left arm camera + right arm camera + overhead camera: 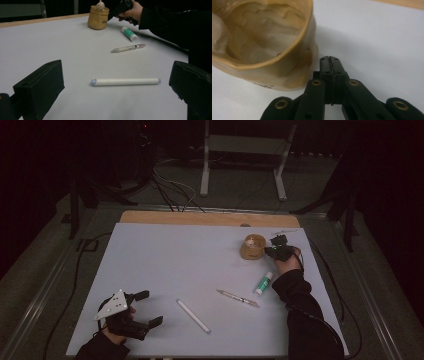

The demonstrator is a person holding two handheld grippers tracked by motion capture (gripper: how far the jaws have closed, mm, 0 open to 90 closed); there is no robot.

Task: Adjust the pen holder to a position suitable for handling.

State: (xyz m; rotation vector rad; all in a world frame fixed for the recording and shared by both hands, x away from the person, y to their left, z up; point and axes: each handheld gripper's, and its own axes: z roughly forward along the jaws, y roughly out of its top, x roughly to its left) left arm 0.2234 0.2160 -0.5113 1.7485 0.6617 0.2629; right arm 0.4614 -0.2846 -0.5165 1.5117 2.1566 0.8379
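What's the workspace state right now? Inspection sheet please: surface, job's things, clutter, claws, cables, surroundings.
Surface: white sheet over a wooden table top, flat.
Job's things: tan soft pot upright at the far right, something white inside it.
Clutter: glue stick, pen and white marker, all lying flat and apart.
Claws: right claw shut, empty, beside the pot; left claw open, empty, near the front left corner.
Cables: cable trailing off the right edge.
Surroundings: dark floor, metal frame behind the table.
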